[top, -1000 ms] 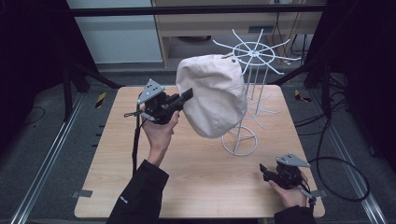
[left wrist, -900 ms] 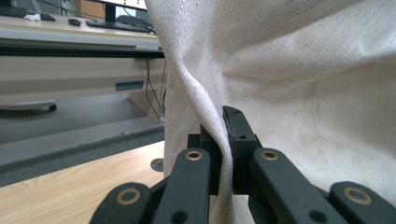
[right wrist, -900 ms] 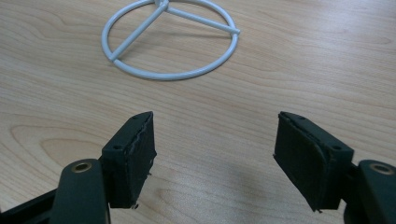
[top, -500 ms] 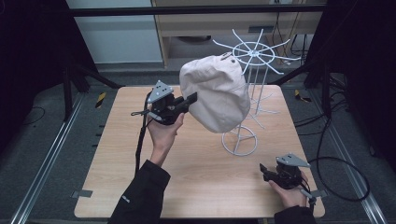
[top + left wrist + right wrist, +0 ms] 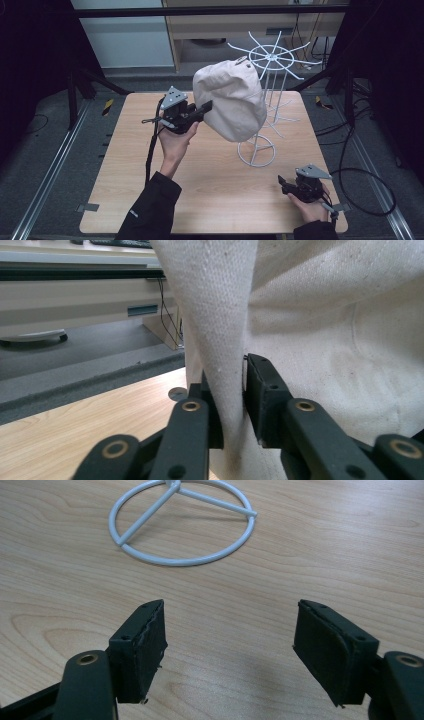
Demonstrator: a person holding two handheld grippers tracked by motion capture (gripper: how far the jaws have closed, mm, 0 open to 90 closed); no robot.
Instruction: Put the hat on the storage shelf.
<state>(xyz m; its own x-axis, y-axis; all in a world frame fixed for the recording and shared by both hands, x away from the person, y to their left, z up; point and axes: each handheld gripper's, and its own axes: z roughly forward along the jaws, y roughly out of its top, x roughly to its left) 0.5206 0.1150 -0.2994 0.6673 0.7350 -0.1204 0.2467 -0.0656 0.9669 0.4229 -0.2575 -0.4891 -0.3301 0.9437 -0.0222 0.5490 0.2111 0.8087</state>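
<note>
A beige cap (image 5: 232, 100) hangs over one arm of the white wire stand (image 5: 274, 56), above the stand's base ring (image 5: 256, 151). My left gripper (image 5: 205, 107) reaches the cap's left edge from the left. In the left gripper view a fold of the cap (image 5: 325, 315) runs down between the jaws of my left gripper (image 5: 230, 375). Those jaws have just been opening; a thin gap shows beside the right pad (image 5: 260, 390). My right gripper (image 5: 282, 182) rests low at the table's front right, and its view shows it (image 5: 230, 630) open and empty, facing the base ring (image 5: 182, 560).
The wooden table (image 5: 210, 200) has bare room in front of and left of the stand. The stand's spokes (image 5: 300, 47) spread out above the far right corner. A cable (image 5: 150, 155) hangs from the left gripper along the forearm. Dark floor and rails surround the table.
The left gripper and the cap have shifted slightly right, toward the stand. The right hand has stayed in place.
</note>
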